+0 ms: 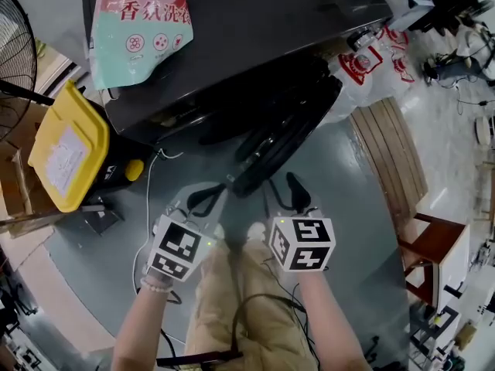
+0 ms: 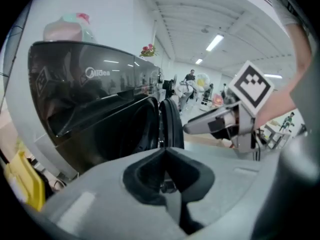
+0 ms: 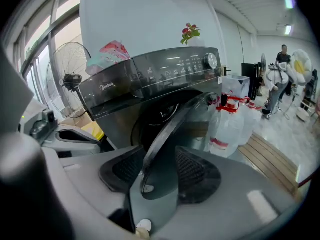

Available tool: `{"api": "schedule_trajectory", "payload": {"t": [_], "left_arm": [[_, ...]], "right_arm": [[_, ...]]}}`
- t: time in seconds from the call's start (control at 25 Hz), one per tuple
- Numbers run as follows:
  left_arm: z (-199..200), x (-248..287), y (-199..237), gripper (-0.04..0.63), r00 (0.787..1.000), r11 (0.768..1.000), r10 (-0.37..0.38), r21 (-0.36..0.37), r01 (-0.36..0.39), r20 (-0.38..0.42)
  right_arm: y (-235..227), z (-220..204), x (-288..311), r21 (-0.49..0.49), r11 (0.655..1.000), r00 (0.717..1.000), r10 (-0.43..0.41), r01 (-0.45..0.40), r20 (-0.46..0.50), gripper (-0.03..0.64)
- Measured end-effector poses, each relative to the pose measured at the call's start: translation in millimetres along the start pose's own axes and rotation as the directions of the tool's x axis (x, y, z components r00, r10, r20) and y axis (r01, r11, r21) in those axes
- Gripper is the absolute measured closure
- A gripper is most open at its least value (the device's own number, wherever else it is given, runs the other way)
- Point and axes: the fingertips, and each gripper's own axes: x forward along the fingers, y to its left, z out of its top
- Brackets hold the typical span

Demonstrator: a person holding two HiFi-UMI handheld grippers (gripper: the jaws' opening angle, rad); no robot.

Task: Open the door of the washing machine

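The washing machine [image 1: 232, 37] stands in front of both grippers. Its round door [image 3: 175, 124] is already off the front and swung out wide toward the person. You can see the dark hole of the drum [image 3: 160, 111] behind it.

The right gripper [image 3: 160, 156] has its jaws apart. The edge of the door runs down between them. It sits close to the jaw on the left side, and there is a gap on the other side. So the jaws are around the door, but I don't think they are squeezing it.

The left gripper [image 2: 165, 154] has its jaws pressed together with nothing in them. The thin edge of the door is just past their tips, a little above. The right gripper shows off to the right of them.

A bag of washing powder [image 1: 143, 25] lies on top of the machine, far beyond the jaws. A yellow box [image 1: 66, 145] sits on the floor, off to the left of the left jaws.

I think the job is almost done, because the door is open. All that may be left is to push it a bit wider and take the right jaws away.
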Motion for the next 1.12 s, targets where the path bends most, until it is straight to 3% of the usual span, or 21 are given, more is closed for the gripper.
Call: {"api": "schedule_trajectory", "payload": {"t": [0.32, 0.56, 1.12], "left_arm": [[19, -42, 17, 0.601, 0.996, 0.997, 0.067, -0.040, -0.064, 0.053], [19, -61, 32, 0.601, 0.990, 0.989, 0.126, -0.090, -0.120, 0.069], [39, -48, 16, 0.601, 0.991, 0.995, 0.084, -0.063, -0.078, 0.106]], "right_arm": [[-2, -10, 21, 0.060, 0.997, 0.997, -0.054, 0.058, -0.055, 0.428], [-6, -14, 23, 0.050, 0.998, 0.997, -0.039, 0.042, -0.062, 0.439], [-25, -28, -2, -0.012, 0.998, 0.996, -0.062, 0.061, -0.071, 0.449]]}}
